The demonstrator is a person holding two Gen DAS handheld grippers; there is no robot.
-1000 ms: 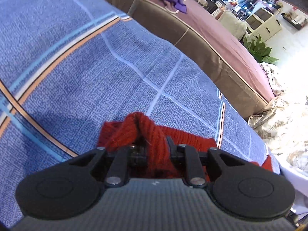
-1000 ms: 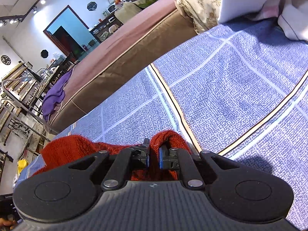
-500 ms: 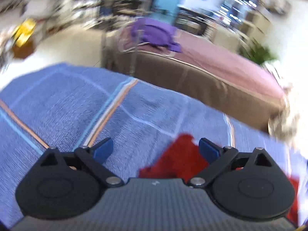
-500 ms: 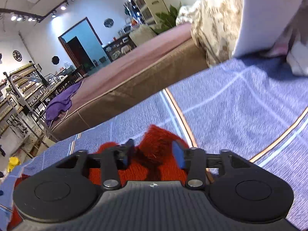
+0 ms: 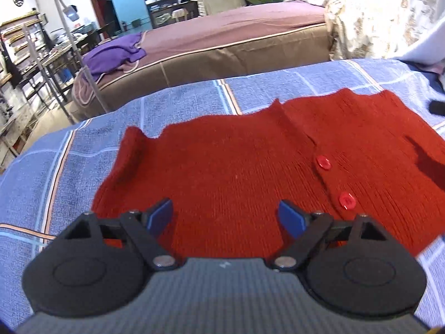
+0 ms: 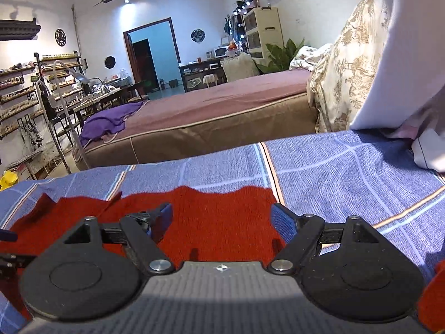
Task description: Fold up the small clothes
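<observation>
A small red knitted cardigan [image 5: 236, 164] with red buttons [image 5: 323, 163] lies spread flat on the blue checked bedcover [image 5: 41, 172]. My left gripper [image 5: 225, 217] hovers over its near left part, jaws wide and closing slightly, nothing between the blue pads [image 5: 160, 215]. In the right wrist view the cardigan [image 6: 217, 222] lies just ahead of my right gripper [image 6: 221, 220], which stands open above the cloth's right edge without gripping it. A small fold stands up at the cardigan's far left corner [image 5: 133, 150].
A brown mattress [image 5: 236, 44] with a purple cloth [image 5: 111, 55] lies beyond the bedcover's far edge. A floral quilt [image 6: 347, 72] and a white pillow [image 6: 400, 55] are piled at the right. Shelves and a metal stand [image 5: 75, 64] fill the left.
Both grippers were shut on bunched red knit a second ago; they have let go and opened. Both have pulled back, the left swinging sideways and rolling level, and the cardigan now lies flat.
</observation>
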